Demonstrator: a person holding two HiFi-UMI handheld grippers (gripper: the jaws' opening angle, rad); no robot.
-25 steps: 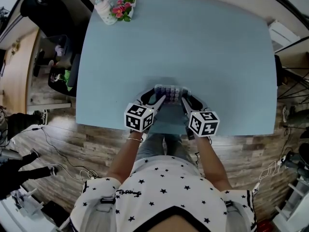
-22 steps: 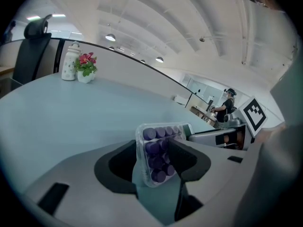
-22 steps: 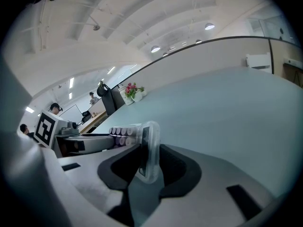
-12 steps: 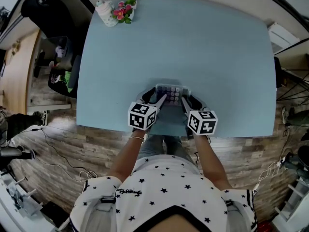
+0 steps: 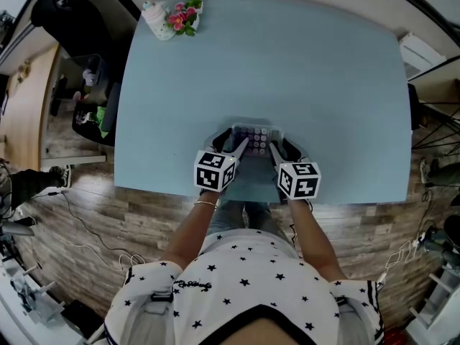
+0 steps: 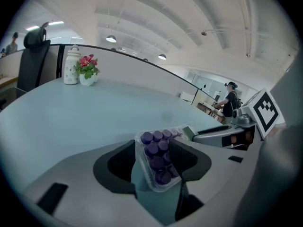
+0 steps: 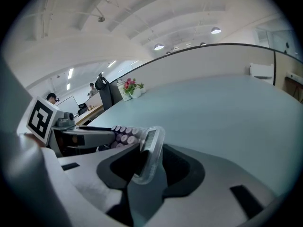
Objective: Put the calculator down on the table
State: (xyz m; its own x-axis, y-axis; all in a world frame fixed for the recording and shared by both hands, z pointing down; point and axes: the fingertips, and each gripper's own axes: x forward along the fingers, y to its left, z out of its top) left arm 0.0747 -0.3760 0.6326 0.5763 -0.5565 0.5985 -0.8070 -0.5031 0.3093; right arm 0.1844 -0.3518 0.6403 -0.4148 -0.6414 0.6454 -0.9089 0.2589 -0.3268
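The calculator [image 5: 253, 136], clear-cased with purple keys, lies close to the front edge of the pale blue table [image 5: 287, 63]. My left gripper [image 5: 231, 141] is at its left end and my right gripper [image 5: 282, 146] at its right end. In the left gripper view the calculator [image 6: 158, 157] lies slanted between the wide jaws of the left gripper [image 6: 158, 150]. The right gripper view shows the calculator [image 7: 149, 152] edge-on in the right gripper [image 7: 151, 160], leaning on one finger. Both pairs of jaws have just been opening, and both stand open around it.
A white jar [image 5: 154, 14] and a pot of pink flowers [image 5: 183, 13] stand at the table's far left corner. A black chair [image 5: 86, 113] is off the left side. The table's front edge runs just under the grippers.
The left gripper's marker cube has crept slightly right and up. The right one has barely shifted. The calculator stays in the same place on the table.
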